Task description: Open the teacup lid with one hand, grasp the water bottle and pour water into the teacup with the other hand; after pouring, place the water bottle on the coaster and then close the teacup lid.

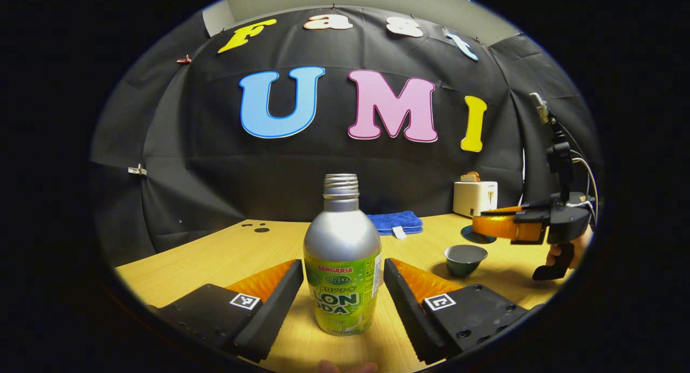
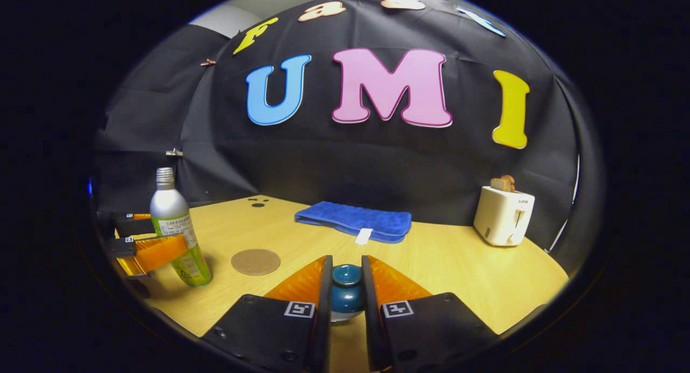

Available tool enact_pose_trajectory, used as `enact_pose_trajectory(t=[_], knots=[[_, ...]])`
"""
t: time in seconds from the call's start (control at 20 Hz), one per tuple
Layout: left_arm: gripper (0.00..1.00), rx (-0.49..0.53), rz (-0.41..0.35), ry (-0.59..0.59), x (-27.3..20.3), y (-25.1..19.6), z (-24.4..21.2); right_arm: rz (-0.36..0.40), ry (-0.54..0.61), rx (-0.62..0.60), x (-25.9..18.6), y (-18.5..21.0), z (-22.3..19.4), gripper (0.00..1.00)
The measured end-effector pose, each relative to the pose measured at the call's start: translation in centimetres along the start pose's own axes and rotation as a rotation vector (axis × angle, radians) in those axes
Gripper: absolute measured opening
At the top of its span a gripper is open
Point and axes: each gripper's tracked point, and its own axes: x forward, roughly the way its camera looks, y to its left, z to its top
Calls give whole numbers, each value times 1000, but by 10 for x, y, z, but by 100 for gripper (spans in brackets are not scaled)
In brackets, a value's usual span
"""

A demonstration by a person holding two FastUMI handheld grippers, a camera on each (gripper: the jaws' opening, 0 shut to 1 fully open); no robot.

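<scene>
In the left gripper view, we see the water bottle (image 1: 342,254) standing on the table (image 1: 226,249) between our left gripper (image 1: 343,287) fingers, which are wide open and not touching it, while the teacup (image 1: 464,258) sits bare off to the side with the right gripper (image 1: 493,226) held above it. In the right gripper view, our right gripper (image 2: 345,287) pinches the teacup lid (image 2: 346,289) by its knob, and the coaster (image 2: 255,261) lies near the bottle. We think the metal bottle is smooth and slippery, so we should squeeze its fat middle, and the lid could break if dropped.
</scene>
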Motion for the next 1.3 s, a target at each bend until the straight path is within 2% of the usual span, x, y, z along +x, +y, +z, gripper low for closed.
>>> enact_pose_trajectory(t=[0.15, 0.25, 0.35, 0.45, 0.55, 0.65, 0.75, 0.9, 1.1, 1.2, 1.25, 1.3], knots=[[95, 0, 27, 2, 7, 3, 1, -35, -38, 35, -18, -19, 8, 31], [94, 0, 15, 0, 9, 0, 1, -61, -55, 43, -25, -30, 8, 31], [84, 0, 8, -1, 12, -1, 1, -76, -53, 46, -33, -40, 3, 31], [83, 5, 7, -1, 13, -1, 1, -83, -50, 53, -36, -47, 0, 30], [81, 61, 3, 2, 19, -5, 3, -95, -60, 49, -43, -54, 3, 30], [80, 173, 1, 15, 27, -10, 8, -120, -66, 29, -49, -65, 4, 31], [80, 306, -32, 26, 36, -26, 16, -130, -79, 31, -54, -72, 8, 30], [80, 597, -59, 36, 48, -39, 22, -154, -103, 50, -65, -86, 13, 30], [80, 992, -71, 30, 59, -57, 20, -225, -143, 22, -84, -111, 23, 30], [79, 1099, -86, 31, 66, -68, 17, -223, -153, 36, -90, -117, 29, 30], [79, 1134, -95, 38, 67, -72, 14, -228, -156, 36, -93, -120, 30, 35], [79, 1170, -100, 46, 67, -74, 12, -238, -164, 34, -96, -125, 32, 30]])
